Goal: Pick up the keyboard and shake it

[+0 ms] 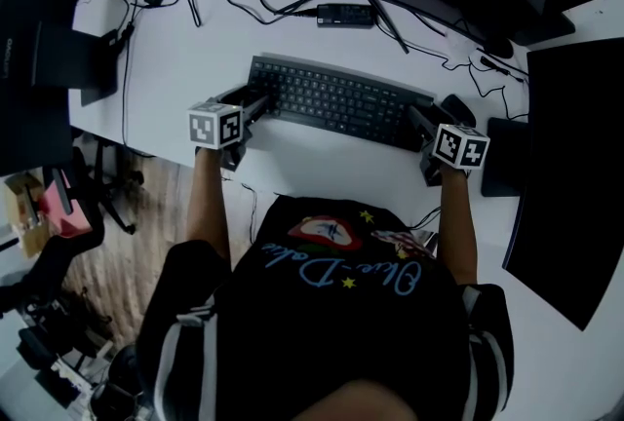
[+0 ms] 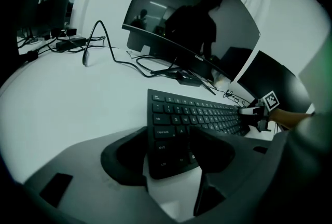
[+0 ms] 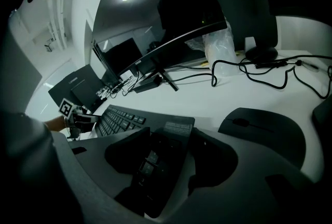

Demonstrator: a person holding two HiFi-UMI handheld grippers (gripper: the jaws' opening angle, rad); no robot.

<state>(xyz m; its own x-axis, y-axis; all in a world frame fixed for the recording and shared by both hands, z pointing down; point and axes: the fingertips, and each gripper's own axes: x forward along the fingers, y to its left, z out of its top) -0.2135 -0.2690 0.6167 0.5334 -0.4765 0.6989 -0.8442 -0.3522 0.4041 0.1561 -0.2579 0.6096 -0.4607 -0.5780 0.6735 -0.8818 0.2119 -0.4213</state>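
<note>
Kbd (image 1: 336, 103) flat on desk (image 1: 312, 166). L gripper (image 1: 255, 107) jaws spread, kbd's left end btwn them. R gripper (image 1: 421, 122) pinching kbd's right end; mouse (image 3: 259, 127) just beside.

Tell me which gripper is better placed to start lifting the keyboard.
Right. The right gripper has its jaws looking closed on the right end of the keyboard, which fills the gap between them. The left gripper has its jaws open around the left end, so it must close first.
</note>
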